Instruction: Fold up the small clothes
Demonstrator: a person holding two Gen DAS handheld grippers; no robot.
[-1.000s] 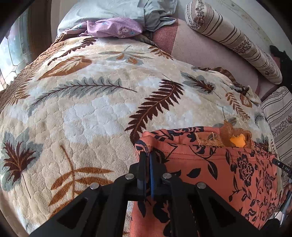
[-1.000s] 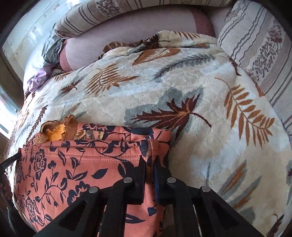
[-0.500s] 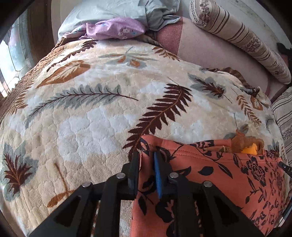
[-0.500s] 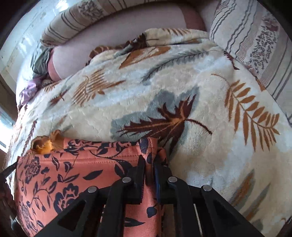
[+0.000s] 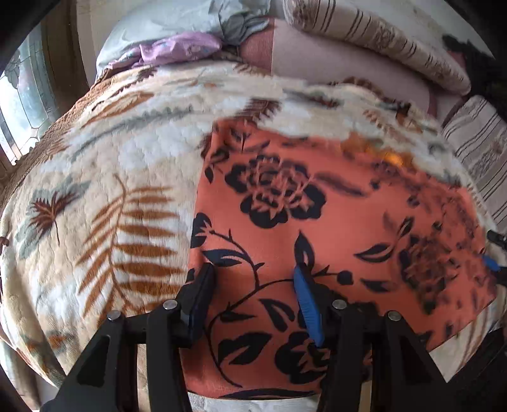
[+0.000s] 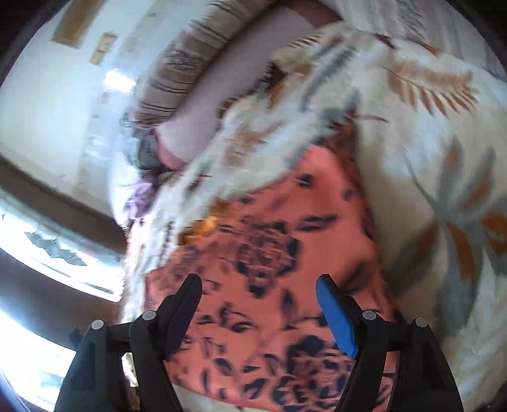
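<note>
Left wrist view looks down on an orange garment (image 5: 332, 228) printed with black flowers and leaves; the cloth is thin and smooth, lying flat as a folded, roughly rectangular panel on a plush, quilted blanket (image 5: 104, 196) patterned with brown ferns and grey leaves; a small frilled, yellow-orange bit (image 5: 388, 155) shows at the garment's far edge, too blurred to name; the left gripper (image 5: 253, 272) has its jaws spread and opening, one black finger at the garment's left edge and a blue-padded finger over the print, with the cloth below them and nothing pinched; far off lie a pale grey-blue cloth (image 5: 177, 22), a crumpled lilac cloth (image 5: 180, 47), a plain pink cushion (image 5: 332, 63) and a striped bolster (image 5: 380, 38); at the right edge a striped pillow (image 5: 478, 149) and a blue tip of the other gripper (image 5: 490, 263) show.

Right wrist view is tilted and heavily blurred; the right gripper (image 6: 258, 282) also stands wide with jaws opening, free of the cloth, above the same garment (image 6: 285, 253), whose right edge meets the blanket (image 6: 443, 142); only this view shows a pale wall (image 6: 63, 95) and a bright window (image 6: 38, 253) at the left; the lilac cloth (image 6: 139, 193) and the bolster (image 6: 190, 60) appear as smears.
</note>
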